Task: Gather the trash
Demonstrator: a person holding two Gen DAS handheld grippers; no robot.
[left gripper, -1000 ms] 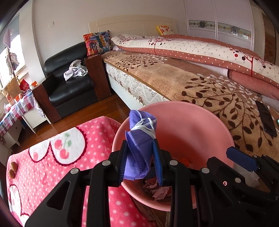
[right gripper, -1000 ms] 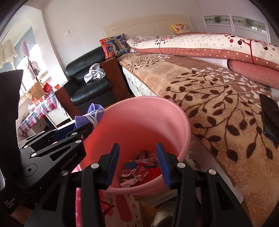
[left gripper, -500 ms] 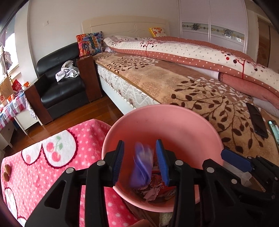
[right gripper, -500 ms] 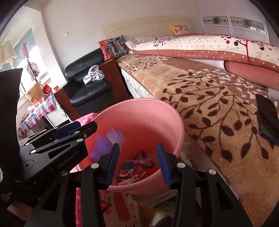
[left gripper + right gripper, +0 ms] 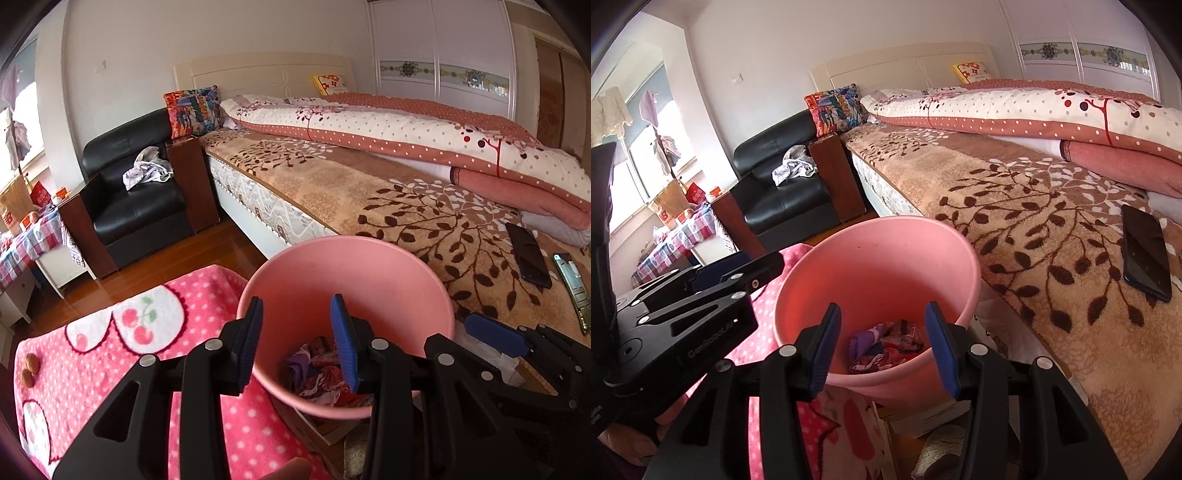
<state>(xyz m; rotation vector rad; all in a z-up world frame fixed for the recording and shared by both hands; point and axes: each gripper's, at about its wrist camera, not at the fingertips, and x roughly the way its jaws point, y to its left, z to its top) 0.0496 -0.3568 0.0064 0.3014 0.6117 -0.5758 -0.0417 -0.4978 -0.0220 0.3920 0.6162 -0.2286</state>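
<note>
Standing between the bed [image 5: 369, 192] on the right and the pink blanket [image 5: 110, 354] on the left, the bin [image 5: 439, 291] holds the trash [image 5: 882, 343] at its bottom, below both tongs. The left tongs [image 5: 297, 341] gape empty; the right tongs [image 5: 882, 345] are opening, empty too.

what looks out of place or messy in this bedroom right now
A crumpled white cloth lies loose on the seat of the black armchair. Two small brown round things sit on the pink cherry blanket. The trash is inside the pink bucket, none spilled.
</note>
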